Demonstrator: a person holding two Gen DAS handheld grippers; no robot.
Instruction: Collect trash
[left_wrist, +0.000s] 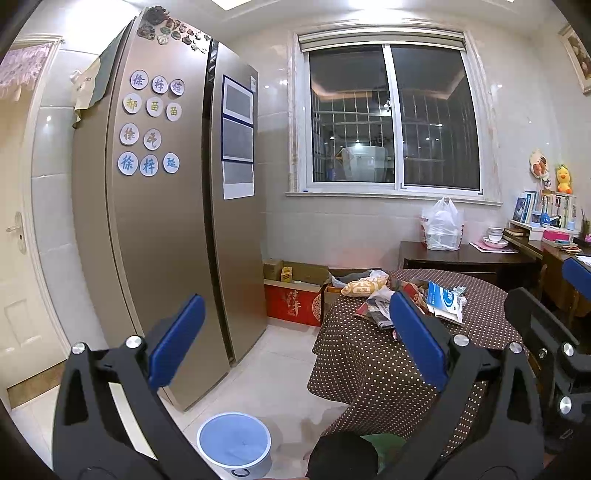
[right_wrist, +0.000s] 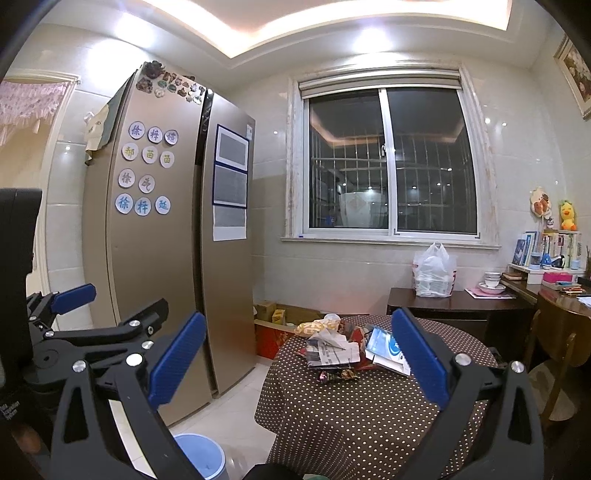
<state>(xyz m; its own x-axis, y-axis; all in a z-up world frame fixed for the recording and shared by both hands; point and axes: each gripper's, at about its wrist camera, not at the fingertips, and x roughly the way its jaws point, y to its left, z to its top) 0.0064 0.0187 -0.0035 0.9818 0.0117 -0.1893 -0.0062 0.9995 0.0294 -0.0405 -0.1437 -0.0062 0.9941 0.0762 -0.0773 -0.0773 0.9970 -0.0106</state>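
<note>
Above the dotted table (right_wrist: 369, 406), the left gripper (left_wrist: 295, 339) and right gripper (right_wrist: 295, 358) are being held wide open, empty, with the trash pile (right_wrist: 332, 350) lying ahead

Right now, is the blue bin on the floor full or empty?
Empty, it seems: the left wrist view looks into the bin and shows only its bare blue liner.
</note>
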